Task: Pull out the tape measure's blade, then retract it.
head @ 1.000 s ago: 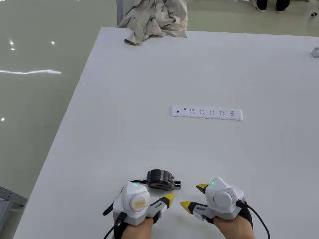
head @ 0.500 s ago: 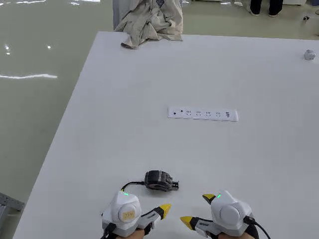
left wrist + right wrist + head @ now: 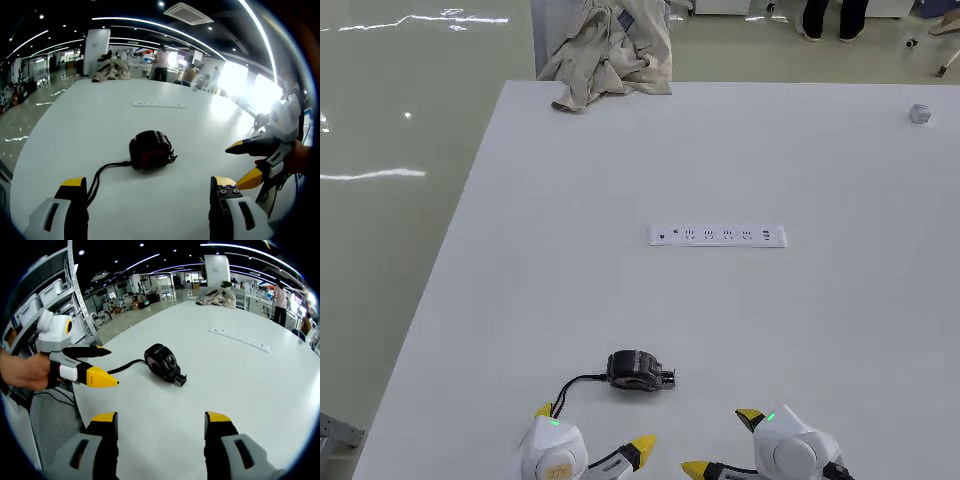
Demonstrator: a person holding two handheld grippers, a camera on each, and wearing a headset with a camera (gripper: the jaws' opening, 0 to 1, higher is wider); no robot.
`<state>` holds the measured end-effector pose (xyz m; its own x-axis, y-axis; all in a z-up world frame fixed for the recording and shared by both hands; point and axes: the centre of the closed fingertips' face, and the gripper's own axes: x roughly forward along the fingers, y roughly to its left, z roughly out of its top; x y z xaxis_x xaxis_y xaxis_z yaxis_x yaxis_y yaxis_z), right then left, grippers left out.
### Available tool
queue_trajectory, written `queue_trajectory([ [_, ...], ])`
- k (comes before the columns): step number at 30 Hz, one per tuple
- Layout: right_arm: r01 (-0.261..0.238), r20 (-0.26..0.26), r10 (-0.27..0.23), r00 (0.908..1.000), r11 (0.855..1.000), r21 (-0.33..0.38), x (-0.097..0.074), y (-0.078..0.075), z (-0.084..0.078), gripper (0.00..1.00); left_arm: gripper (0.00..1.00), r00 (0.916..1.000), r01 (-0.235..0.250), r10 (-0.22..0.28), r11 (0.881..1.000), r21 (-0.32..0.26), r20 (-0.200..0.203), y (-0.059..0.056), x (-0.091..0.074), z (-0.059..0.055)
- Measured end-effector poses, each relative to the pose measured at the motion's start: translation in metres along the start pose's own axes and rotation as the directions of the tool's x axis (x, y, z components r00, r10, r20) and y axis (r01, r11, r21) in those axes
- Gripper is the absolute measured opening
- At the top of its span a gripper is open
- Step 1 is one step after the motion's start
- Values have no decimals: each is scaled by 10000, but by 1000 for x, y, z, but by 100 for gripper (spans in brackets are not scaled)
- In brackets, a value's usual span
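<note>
A black tape measure (image 3: 635, 369) with a black wrist cord lies on the white table (image 3: 720, 170) near its front edge; its blade is fully inside. It also appears as the tape measure (image 3: 149, 149) in the left gripper view and the tape measure (image 3: 163, 362) in the right gripper view. My left gripper (image 3: 595, 442) sits just in front of it, open and empty, a short gap away. My right gripper (image 3: 722, 442) is to the right of the left one, open and empty. The left gripper (image 3: 148, 186) frames the case between its yellow tips; the right gripper (image 3: 161, 417) points at it from the side.
A white power strip (image 3: 717, 236) lies mid-table. A beige cloth heap (image 3: 605, 50) hangs over the far left edge. A small grey object (image 3: 919, 114) sits at the far right. The table's left edge drops to a shiny floor. People stand beyond the far edge.
Both grippers have drawn back toward me, away from the tape measure, which stays in place. The head camera has tilted, shifting the whole scene.
</note>
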<state>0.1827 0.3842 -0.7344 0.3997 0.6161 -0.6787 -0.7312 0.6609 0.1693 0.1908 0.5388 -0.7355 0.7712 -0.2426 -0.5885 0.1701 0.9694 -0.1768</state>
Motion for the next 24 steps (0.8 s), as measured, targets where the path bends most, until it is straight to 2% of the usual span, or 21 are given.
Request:
queue_trajectory([
  [16,270,110,-273,9996,9992,303,-28,8,2,85,100,9999,83,-81,9997,251,-106,4,-24,-5],
  [24,324,-35,-322,9995,9984,473,-37,16,-8,90,100,9998,132,-127,9994,306,-174,6,-37,-8],
])
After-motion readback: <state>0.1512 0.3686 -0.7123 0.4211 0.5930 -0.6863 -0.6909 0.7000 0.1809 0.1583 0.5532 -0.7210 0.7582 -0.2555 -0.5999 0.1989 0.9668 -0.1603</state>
